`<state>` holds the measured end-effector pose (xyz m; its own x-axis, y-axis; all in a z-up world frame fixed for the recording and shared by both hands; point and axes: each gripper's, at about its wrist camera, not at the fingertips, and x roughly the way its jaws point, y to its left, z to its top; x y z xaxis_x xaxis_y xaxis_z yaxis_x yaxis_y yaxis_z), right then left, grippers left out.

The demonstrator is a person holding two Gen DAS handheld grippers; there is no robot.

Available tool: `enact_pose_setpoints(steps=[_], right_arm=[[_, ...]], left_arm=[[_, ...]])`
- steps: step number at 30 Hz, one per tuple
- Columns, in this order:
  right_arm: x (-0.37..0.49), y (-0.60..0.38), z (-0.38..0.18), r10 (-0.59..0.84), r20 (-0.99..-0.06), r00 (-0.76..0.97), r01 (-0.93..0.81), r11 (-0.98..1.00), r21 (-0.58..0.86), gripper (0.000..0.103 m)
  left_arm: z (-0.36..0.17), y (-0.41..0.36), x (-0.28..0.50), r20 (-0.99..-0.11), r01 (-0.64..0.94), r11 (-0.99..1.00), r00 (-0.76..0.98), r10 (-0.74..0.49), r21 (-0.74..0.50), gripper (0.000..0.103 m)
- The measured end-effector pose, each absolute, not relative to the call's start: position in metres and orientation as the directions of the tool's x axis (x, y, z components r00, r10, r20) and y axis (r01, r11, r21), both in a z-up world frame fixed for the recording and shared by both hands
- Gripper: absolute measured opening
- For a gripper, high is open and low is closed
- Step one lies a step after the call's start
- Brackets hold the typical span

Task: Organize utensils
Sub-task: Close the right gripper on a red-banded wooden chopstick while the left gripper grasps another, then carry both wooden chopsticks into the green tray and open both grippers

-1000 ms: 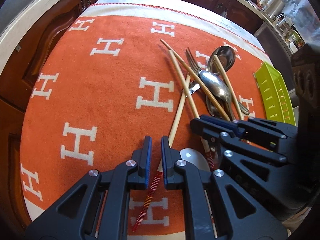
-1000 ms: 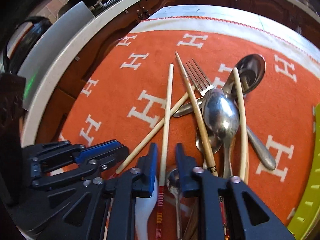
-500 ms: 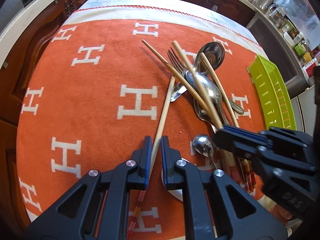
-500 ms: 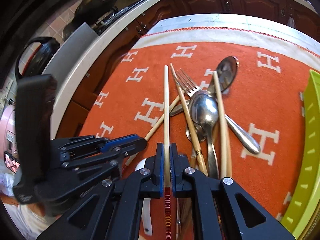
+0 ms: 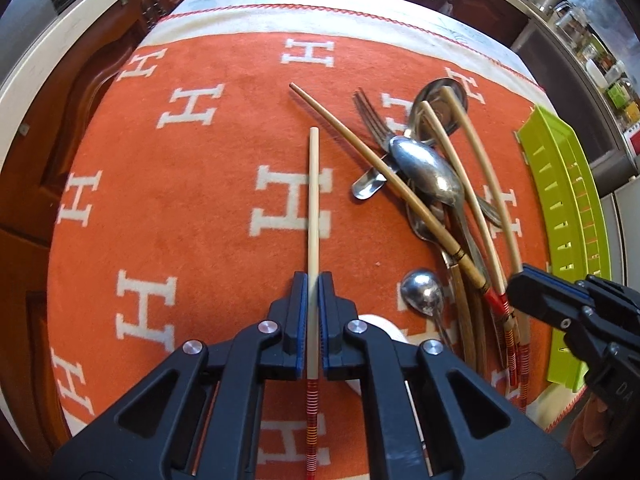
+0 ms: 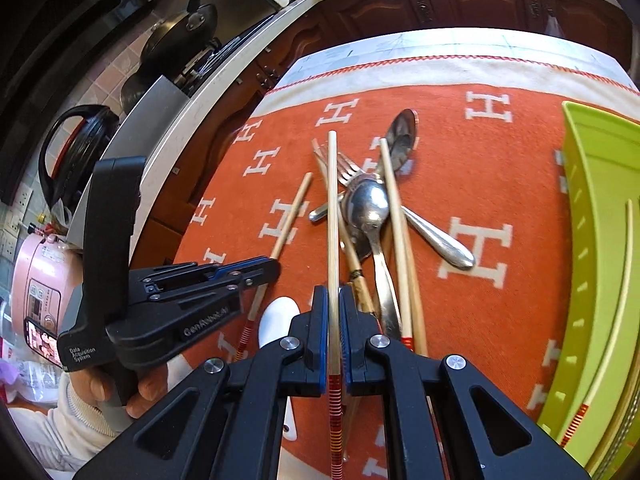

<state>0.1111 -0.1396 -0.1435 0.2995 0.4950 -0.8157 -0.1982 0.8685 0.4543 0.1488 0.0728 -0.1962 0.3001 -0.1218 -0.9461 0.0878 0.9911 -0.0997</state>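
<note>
My left gripper (image 5: pixel 313 280) is shut on a pale chopstick (image 5: pixel 313 200) with a red-striped end, held above the orange cloth. My right gripper (image 6: pixel 333 294) is shut on another pale chopstick (image 6: pixel 332 216), lifted over the pile. The pile of spoons (image 5: pixel 426 168), a fork (image 5: pixel 372 114) and more chopsticks (image 5: pixel 476 184) lies right of centre; it also shows in the right wrist view (image 6: pixel 368 204). The left gripper shows in the right wrist view (image 6: pixel 256 266), the right gripper at the lower right of the left wrist view (image 5: pixel 520 280).
A lime green tray (image 6: pixel 600 240) with a chopstick in it stands at the cloth's right edge, also in the left wrist view (image 5: pixel 568 208). A white ceramic spoon (image 6: pixel 280 316) lies near the front. Orange cloth (image 5: pixel 180 208) covers the table. Pans and a pink cooker (image 6: pixel 36 280) stand left.
Both grippers closed on a chopstick each and lifted them off the pile. The left chopstick swung straight along the fingers; the right gripper moved right, toward the tray.
</note>
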Motion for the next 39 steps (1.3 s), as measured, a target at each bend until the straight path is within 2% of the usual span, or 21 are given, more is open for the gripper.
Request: enact_pose_setpoints(steps=[5, 12, 28, 33, 39], right_arm=[[0.101, -0.154, -0.135, 0.498, -0.805, 0.322, -0.185, 0.867, 0.462, 0.005], [0.082, -0.171, -0.110, 0.507, -0.780, 0.366, -0.173, 0.861, 0.479, 0.005], [0.020, -0.291, -0.045, 0.423, -0.731, 0.535, -0.027, 0.874, 0.486, 0.005], [0.014, -0.333, -0.038, 0.356, -0.740, 0.570, 0.043, 0.887, 0.460, 0.005], [0.022, -0.367, -0.056, 0.277, -0.784, 0.556, 0.134, 0.901, 0.413, 0.005]], left_arm=[[-0.182, 0.082, 0.140, -0.941, 0.056, 0.989, 0.306, -0.148, -0.137, 0.003], [-0.139, 0.058, 0.122, -0.910, 0.120, 0.968, 0.333, -0.246, -0.218, 0.003], [-0.062, -0.093, 0.104, -0.854, 0.346, 0.905, 0.363, -0.371, -0.246, 0.003], [-0.056, -0.133, 0.108, -0.851, 0.368, 0.895, 0.355, -0.387, -0.253, 0.003], [-0.075, -0.170, 0.120, -0.871, 0.362, 0.899, 0.326, -0.368, -0.245, 0.003]])
